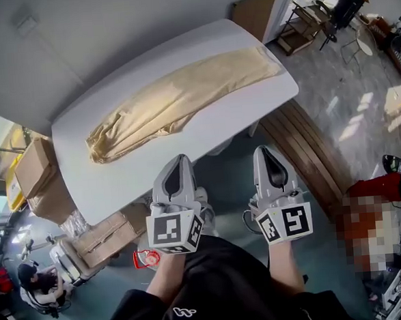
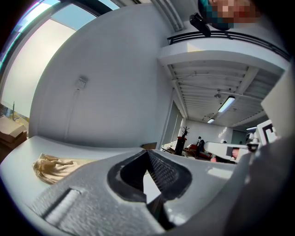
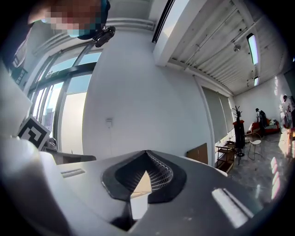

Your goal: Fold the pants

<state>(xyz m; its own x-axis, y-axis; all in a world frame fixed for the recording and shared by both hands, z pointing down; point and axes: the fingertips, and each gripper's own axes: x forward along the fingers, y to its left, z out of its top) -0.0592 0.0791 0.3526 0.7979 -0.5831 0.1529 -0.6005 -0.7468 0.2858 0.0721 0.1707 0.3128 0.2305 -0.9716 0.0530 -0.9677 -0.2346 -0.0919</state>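
Hovering short of the counter (image 1: pixel 245 108), the left gripper (image 1: pixel 182 158) and right gripper (image 1: pixel 265 149) both have their jaws closed tight on nothing. Well ahead of the jaws, the pants (image 1: pixel 182 99) lie stretched lengthwise and rumpled, untouched. I judge the crosswise folding is all still to do.

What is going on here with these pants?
A person holds a gripper in each hand before a white rounded table. Long beige cloth pants lie stretched out along it, and nothing touches them. The left gripper and the right gripper are both shut, empty, and short of the table's near edge.
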